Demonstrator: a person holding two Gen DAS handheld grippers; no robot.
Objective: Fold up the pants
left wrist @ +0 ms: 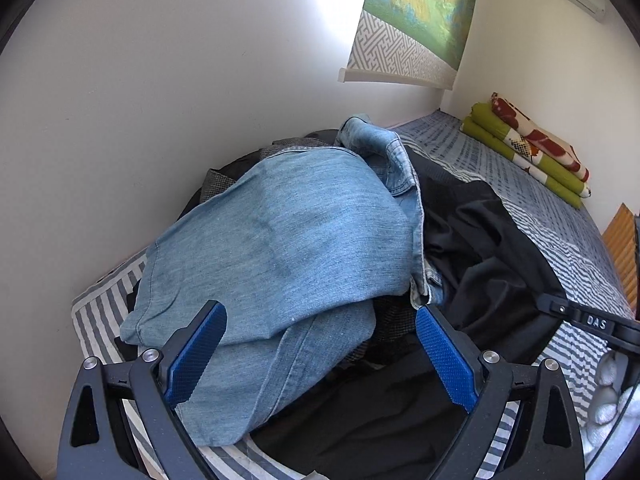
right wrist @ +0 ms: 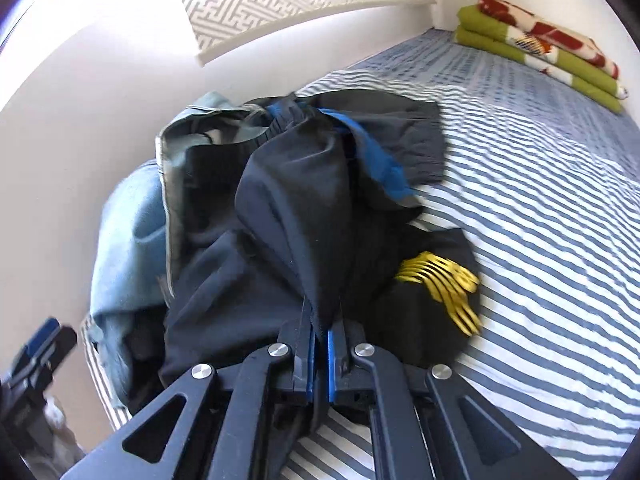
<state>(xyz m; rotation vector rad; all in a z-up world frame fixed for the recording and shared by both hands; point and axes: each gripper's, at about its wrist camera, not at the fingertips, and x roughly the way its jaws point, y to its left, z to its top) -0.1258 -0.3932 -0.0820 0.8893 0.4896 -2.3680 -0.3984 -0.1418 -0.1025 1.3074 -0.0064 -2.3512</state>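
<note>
plainly, the right gripper [right wrist: 320, 336] had its fingers [right wrist: 306, 354] pressed nearly together on a pinch of the black pants [right wrist: 288, 208], thin dark cloth drawn up into a ridge between the blue pads. the pants lay heaped on the striped bed [right wrist: 540, 220], close to the wall, with a blue lining showing near the top and a yellow print [right wrist: 444, 284] on a fold to the right. beside them, partly underneath, sat the light denim jeans [left wrist: 276, 240], which filled the left wrist view. the left gripper [left wrist: 320, 340] hung over that denim with its fingers [left wrist: 200, 352] spread wide and nothing between them.

the black cloth looked light, limp and somewhat slick, so it would likely sag and slide rather than hold a crease; a hold on a hem or the waistband would probably give more control than a pinch mid-panel. the denim seemed heavier and stiffer, and might drag along if the two were tangled. a folded green and red blanket [right wrist: 540, 48] lay well apart at the far end of the bed.
</note>
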